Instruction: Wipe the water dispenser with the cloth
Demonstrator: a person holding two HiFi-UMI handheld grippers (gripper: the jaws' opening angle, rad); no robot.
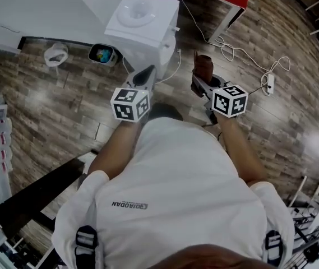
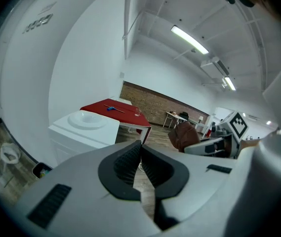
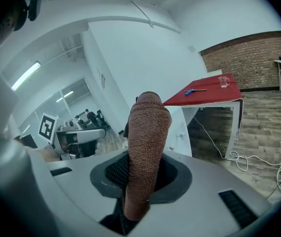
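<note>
While the right gripper (image 3: 141, 174) pinches the brown cloth (image 3: 147, 127) tight between its jaws, the cloth sticks up above them like a soft roll. The left gripper (image 2: 140, 163) has its jaws pressed together with nothing in them. The white water dispenser (image 1: 142, 24) stands just ahead of both, with nothing touching it. The cloth looks light, soft and floppy, so a firm pinch low on its fold seems best for rubbing.
</note>
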